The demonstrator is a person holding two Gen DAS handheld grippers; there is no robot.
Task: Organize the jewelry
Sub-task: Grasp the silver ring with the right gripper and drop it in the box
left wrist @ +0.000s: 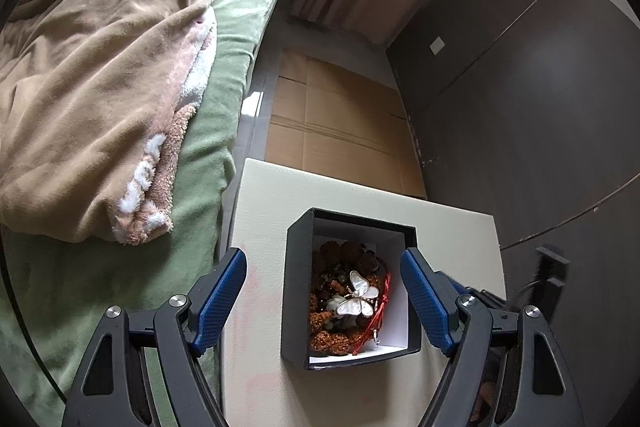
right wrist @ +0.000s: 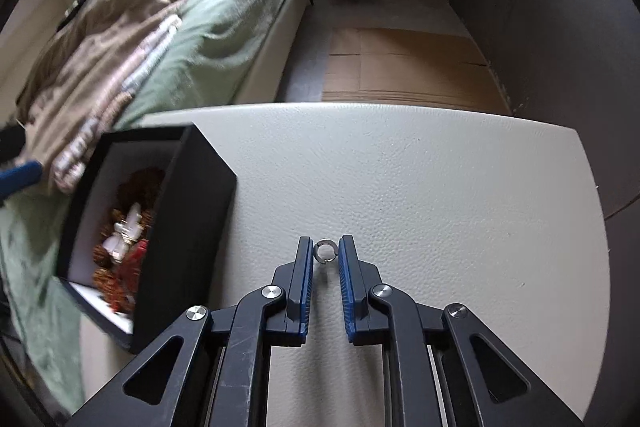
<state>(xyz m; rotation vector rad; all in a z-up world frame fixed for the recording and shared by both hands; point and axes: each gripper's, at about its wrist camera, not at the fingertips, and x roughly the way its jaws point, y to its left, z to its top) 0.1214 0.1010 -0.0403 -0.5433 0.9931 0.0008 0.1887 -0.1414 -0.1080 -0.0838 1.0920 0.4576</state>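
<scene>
In the left wrist view, the left gripper (left wrist: pixel 324 259) hangs over the black jewelry box (left wrist: pixel 352 291), its blue-padded jaws spread wide so that one falls on each side of the box, apparently ready to steady it rather than to pick anything out. The box sits on the cream table (left wrist: pixel 264 267) just beside the bed (left wrist: pixel 200 187), and inside it lie brown bead strands (left wrist: pixel 340 337), a red cord (left wrist: pixel 382 311) and, on top, a white butterfly brooch (left wrist: pixel 358 297), so most of the jewelry seems already gathered. In the right wrist view, the right gripper (right wrist: pixel 326 251) is low over the table's pebbled top, jaws narrowed but not yet shut, bracketing a small silver ring (right wrist: pixel 325 251) that lies flat between the fingertips; whether the pads touch it is hard to tell. The box stands well to the left of the ring, open side up, which looks like where the ring should go. So thin a ring may slip when pinched.
</scene>
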